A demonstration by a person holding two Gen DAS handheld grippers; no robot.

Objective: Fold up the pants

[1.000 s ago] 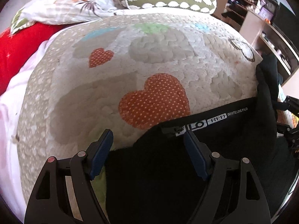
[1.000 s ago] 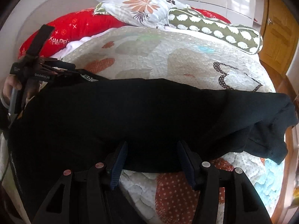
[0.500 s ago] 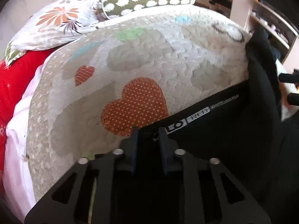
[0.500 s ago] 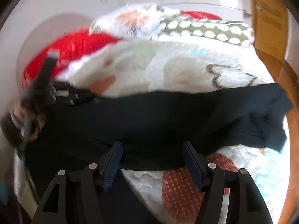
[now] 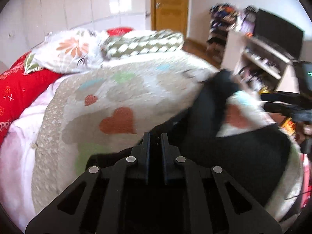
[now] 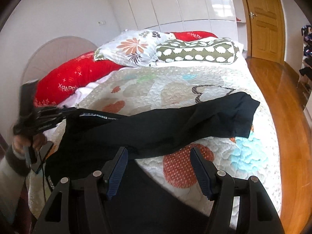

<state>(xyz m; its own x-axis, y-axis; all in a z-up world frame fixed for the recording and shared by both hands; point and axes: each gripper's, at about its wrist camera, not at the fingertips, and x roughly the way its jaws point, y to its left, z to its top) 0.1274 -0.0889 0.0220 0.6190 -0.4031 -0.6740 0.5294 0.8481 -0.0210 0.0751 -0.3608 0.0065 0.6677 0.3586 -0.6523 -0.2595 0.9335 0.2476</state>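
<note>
The black pants (image 6: 156,128) lie across the bed (image 6: 195,81), lifted at 9 o'clock, where the left claw (image 5: 155,136) pinches the waistband. The right claw (image 6: 159,156) stands wide, gripping nothing.

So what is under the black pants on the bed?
Under the black pants lies the heart-patterned quilt; an orange dotted heart and a blue patch show past their near edge. Whatever the quilt carries beneath the fabric itself is covered.

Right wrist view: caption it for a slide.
Left gripper lifts the black pants by the waistband over the quilted bed; right gripper open.
</note>
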